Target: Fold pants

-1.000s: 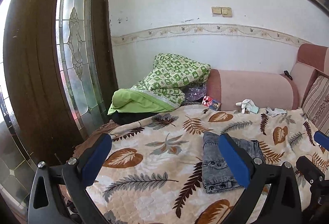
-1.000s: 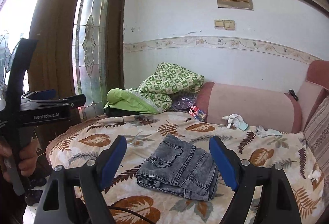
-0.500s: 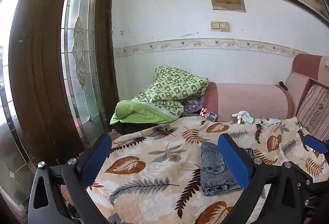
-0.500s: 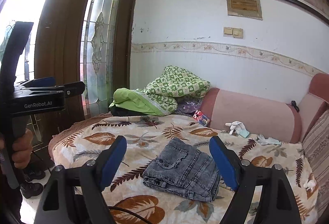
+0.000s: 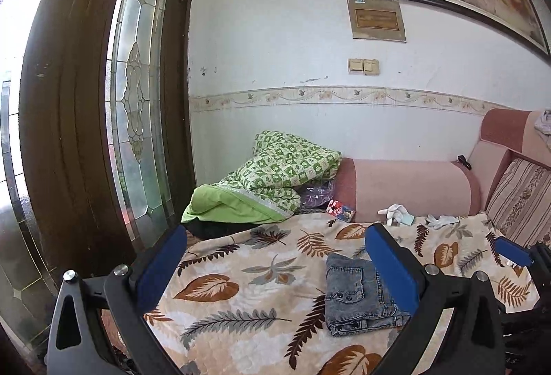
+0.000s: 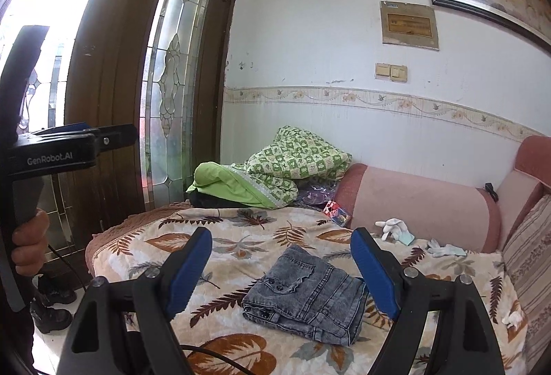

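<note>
Folded grey denim pants point(image 6: 306, 299) lie in a compact stack on the leaf-print blanket point(image 6: 241, 237) that covers the sofa. My right gripper point(image 6: 280, 257) hovers well back from them, open, nothing between its blue pads. In the left wrist view the same pants point(image 5: 358, 295) sit low and right, partly behind the right finger. My left gripper point(image 5: 275, 257) is also open and empty, held away from the cloth. The left gripper's body point(image 6: 62, 154) and the hand holding it show at the left edge of the right wrist view.
A green quilt bundle point(image 5: 272, 182) is heaped at the sofa's far left end. White gloves point(image 6: 392, 228) and a small packet point(image 6: 335, 213) lie near the pink backrest point(image 6: 423, 202). A striped cushion point(image 5: 523, 199) stands at the right. A glass-panelled wooden door point(image 5: 103, 133) is at the left.
Both grippers have drawn back and risen from the sofa, so the pants look smaller and lower. The pants have not moved. Both pairs of jaws stay open.
</note>
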`<move>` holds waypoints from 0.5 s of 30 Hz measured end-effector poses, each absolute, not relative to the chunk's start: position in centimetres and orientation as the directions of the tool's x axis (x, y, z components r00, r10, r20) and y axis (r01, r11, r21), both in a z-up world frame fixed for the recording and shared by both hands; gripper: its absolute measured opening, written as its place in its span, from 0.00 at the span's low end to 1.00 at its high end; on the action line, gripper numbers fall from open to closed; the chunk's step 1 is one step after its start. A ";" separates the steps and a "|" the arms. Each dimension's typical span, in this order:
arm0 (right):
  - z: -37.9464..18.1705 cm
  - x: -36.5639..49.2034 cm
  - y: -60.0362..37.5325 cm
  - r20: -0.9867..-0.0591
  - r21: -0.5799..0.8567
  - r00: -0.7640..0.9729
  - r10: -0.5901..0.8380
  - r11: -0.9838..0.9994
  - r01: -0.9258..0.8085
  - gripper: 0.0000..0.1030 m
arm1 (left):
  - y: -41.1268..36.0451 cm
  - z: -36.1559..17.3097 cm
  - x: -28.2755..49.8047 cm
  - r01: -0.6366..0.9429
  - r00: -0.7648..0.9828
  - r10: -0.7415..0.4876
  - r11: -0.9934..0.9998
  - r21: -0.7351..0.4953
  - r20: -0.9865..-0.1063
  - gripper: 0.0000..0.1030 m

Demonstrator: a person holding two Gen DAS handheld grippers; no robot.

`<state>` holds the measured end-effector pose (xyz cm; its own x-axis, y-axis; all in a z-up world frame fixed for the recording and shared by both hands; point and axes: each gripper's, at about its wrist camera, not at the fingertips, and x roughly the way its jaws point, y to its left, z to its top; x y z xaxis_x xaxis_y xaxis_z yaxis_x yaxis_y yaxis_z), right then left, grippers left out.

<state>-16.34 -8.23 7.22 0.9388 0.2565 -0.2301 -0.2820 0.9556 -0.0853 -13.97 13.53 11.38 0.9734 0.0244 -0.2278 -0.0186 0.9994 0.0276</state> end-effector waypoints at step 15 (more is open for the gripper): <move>6.2 -15.1 -8.9 -0.249 -0.059 0.934 0.257 0.958 -0.280 0.83 | 12.7 11.1 -13.5 0.004 0.972 0.005 0.999 0.039 -0.234 1.00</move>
